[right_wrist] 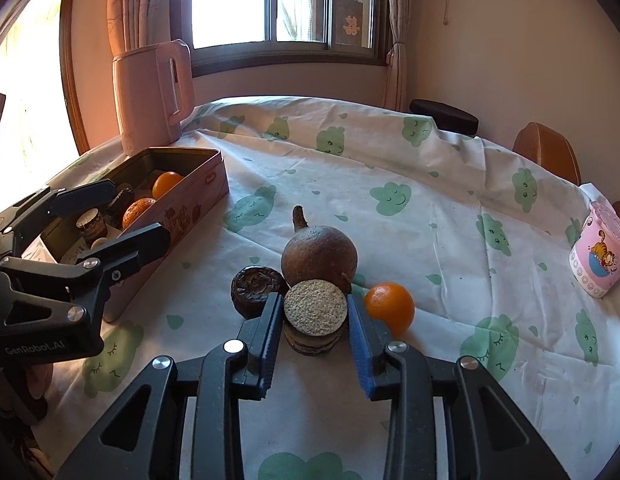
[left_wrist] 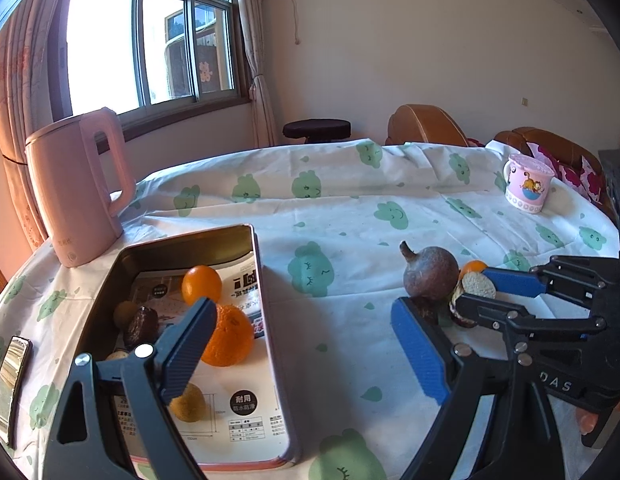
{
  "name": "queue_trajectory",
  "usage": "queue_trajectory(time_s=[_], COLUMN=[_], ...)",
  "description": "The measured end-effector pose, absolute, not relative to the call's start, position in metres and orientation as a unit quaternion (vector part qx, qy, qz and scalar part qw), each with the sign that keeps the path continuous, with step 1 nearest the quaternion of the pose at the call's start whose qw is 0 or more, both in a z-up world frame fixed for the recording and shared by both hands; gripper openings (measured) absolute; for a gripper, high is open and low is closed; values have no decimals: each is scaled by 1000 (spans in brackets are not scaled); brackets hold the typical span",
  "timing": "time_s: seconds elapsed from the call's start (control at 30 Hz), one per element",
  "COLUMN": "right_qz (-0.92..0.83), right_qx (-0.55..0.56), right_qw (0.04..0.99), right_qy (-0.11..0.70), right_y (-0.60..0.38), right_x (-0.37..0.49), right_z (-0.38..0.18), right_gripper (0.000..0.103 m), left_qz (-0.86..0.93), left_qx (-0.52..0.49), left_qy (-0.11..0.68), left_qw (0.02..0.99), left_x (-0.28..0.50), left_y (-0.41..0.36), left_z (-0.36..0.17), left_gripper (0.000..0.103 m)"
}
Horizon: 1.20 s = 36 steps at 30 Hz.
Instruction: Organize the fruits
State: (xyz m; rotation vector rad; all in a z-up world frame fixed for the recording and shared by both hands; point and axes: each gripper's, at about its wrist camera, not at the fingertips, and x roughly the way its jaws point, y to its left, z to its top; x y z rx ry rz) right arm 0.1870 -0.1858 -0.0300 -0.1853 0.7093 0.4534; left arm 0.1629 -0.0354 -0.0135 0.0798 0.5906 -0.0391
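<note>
In the right wrist view the tin (right_wrist: pixel 182 204) sits at left with oranges (right_wrist: pixel 166 183) in it; the kettle (right_wrist: pixel 152 96) stands behind it, upper left; the pomegranate (right_wrist: pixel 318 257) lies at centre, the disc (right_wrist: pixel 315 307) before it, the orange (right_wrist: pixel 389 305) to its right, the puck (right_wrist: pixel 257 289) to its left; the cup (right_wrist: pixel 599 256) stands at far right.

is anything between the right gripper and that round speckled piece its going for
Nothing visible: the speckled round piece sits directly between the right gripper's open jaws, atop a darker disc. The brown stemmed fruit lies just behind it, not in front.
</note>
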Motion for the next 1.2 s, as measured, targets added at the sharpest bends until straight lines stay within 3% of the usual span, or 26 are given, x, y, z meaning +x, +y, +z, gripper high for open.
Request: queue_trajectory(time_s=[0.23,0.47,0.6,0.8,1.2], right_qz=[157,145,150,164,182], right_qx=[-66,-36,-38,-34,-24], right_qw=[938,938,937,931,929], right_qy=[303,312,314,324,321], right_y=[-218,-237,-236,-235,-237], right_x=[177,187,187,189,188], right_z=[-18,-19,-20,-23,-22], right_gripper=[34,34,34,34,35], left_qz=[-58,-104,-116,-121,-115], left_qx=[55,64,62,57,61], left_qy=[314,379,412,428,386], left_qw=[946,917,902,894,913], left_x=[175,195,206,214,203], left_y=[-67,-92,-98,-100,-98], left_z=[-18,-37,-47,-52,-39], left_gripper=[87,62,56,38,38])
